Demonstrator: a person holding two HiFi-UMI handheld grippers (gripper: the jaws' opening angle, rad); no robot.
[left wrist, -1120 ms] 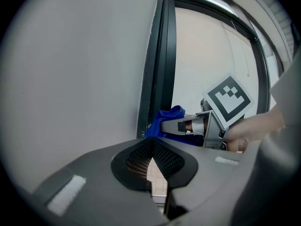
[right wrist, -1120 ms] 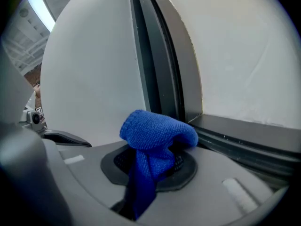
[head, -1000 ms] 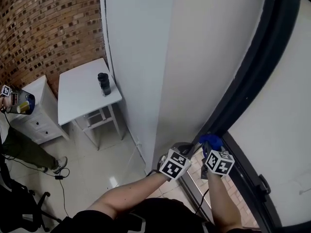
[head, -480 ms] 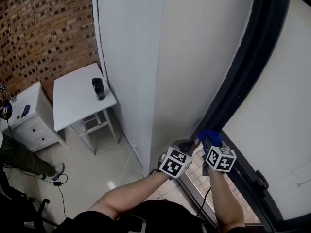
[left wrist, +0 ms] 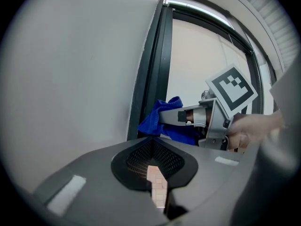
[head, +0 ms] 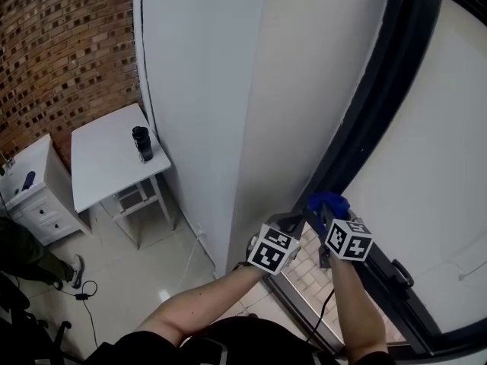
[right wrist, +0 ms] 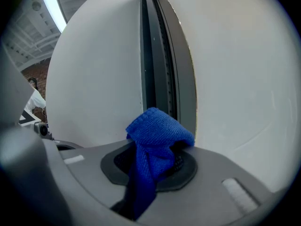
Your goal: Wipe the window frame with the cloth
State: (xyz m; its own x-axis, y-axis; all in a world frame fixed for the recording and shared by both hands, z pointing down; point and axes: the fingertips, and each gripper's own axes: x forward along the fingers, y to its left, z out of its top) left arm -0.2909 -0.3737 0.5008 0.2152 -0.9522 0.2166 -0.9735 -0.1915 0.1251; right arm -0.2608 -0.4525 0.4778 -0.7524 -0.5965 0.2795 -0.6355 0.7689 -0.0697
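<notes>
A blue cloth (head: 327, 202) is bunched between the jaws of my right gripper (head: 323, 213), which is shut on it. The cloth (right wrist: 157, 135) sits against the low part of the dark window frame (head: 373, 112), which rises as a vertical strip (right wrist: 162, 55) straight ahead. My left gripper (head: 293, 224) hovers just left of the right one. Its jaws meet at the tip (left wrist: 151, 140) with nothing between them. From the left gripper view, the cloth (left wrist: 162, 121) presses near the frame (left wrist: 153, 69).
A white wall pillar (head: 221, 90) stands left of the frame. Further left are a white side table (head: 106, 166) with a dark bottle (head: 141, 144), a white drawer cabinet (head: 30, 200) and a brick wall (head: 61, 44). A window handle (head: 402, 274) sits low on the frame.
Both grippers and the cloth have moved slightly upward along the frame. The head view has swung right, so the table and cabinet sit further left.
</notes>
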